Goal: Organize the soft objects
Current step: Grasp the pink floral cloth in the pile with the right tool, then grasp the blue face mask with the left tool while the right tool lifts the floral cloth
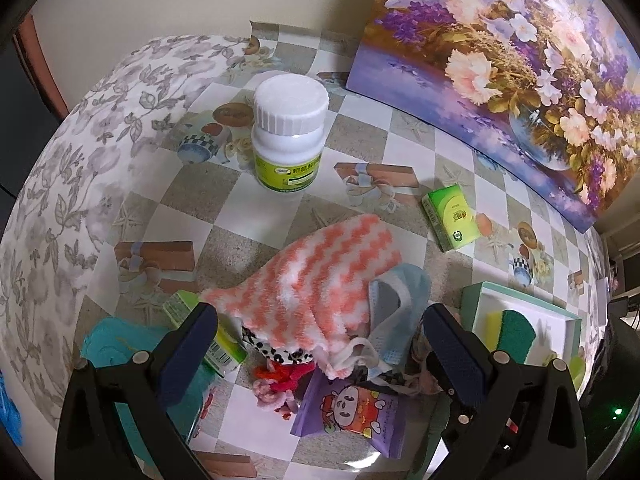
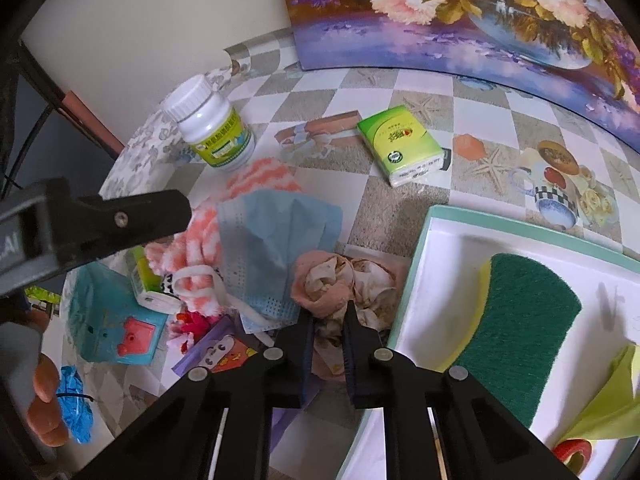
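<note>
**Right claw clamped on the pink cloth beside the tray**

I take the white tray (image 2: pixel 416 264) with the mint rim as my landmark and read leftward things first.

Farthest left of the tray, near the table's edge, I see a teal pouch (image 2: pixel 108 320) with a blue crumpled glove (image 2: pixel 74 404) below it and a person's fingers (image 2: pixel 46 408) at the frame edge. Behind those, well away from the tray, stands a white bottle (image 1: pixel 289 132) with a green label. Closer to the tray lies the heap of soft things: an orange-and-white fuzzy cloth (image 1: pixel 320 276), with a blue face mask (image 2: pixel 276 248) draped over its tray-side end. A purple cartoon packet (image 1: pixel 352 412) and a red-pink fluffy bit (image 1: pixel 280 384) sit at the near side of the heap.

My left gripper (image 1: pixel 320 344) hangs over that heap with its jaws spread wide, the fuzzy cloth and the mask below the gap, nothing pinched.

Just beside the tray's left wall is the crumpled pink cloth (image 2: pixel 340 280), lying on the table outside the tray. My right gripper (image 2: pixel 328 320) has its jaws drawn nearly together on the near edge of that cloth, fabric caught between the pads.

Behind the tray, apart from it, lies a green tissue pack (image 2: pixel 400 144). Inside the tray rest a green-and-yellow sponge (image 2: pixel 516 328) and, toward its right end, a yellow-green cloth (image 2: pixel 612 404). A flower painting (image 2: pixel 480 12) leans at the back.
</note>
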`<state>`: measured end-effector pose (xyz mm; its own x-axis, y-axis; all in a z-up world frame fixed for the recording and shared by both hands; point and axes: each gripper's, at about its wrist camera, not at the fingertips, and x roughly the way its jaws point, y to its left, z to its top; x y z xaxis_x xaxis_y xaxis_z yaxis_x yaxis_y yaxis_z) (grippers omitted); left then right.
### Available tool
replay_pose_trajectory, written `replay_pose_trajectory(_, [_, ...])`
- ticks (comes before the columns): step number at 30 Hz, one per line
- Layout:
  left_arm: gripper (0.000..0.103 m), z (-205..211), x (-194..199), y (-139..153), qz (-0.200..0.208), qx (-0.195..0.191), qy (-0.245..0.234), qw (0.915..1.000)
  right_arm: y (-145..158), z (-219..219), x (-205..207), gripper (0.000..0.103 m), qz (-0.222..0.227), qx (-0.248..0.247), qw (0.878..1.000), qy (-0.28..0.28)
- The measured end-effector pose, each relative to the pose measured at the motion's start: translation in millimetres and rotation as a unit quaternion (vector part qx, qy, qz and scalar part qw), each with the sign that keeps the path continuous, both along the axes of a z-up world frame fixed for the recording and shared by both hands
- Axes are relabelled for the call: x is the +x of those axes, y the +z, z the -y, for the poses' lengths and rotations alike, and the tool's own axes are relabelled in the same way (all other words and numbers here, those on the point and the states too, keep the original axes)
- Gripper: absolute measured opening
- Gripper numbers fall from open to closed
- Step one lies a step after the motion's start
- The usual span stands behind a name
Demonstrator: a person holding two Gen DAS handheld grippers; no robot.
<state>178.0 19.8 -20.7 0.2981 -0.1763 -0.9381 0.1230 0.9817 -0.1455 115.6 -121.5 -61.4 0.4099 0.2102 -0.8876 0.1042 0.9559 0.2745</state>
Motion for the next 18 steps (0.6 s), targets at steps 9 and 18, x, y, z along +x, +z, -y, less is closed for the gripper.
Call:
replay_pose_trajectory(9, [0.103,4.2,-6.3,3.6,0.007,0.004,0.004,1.0000,16.0,10.4,-6.1,0.013,0.017,0.019,1.000,-0.014])
replay_pose_trajectory(18, [0.102,13.2,-11.0,5.3,0.009,-0.004,0.005,0.9999,47.3,33.9,-18.2,0.013,0.050,0.027,0.997,-0.050])
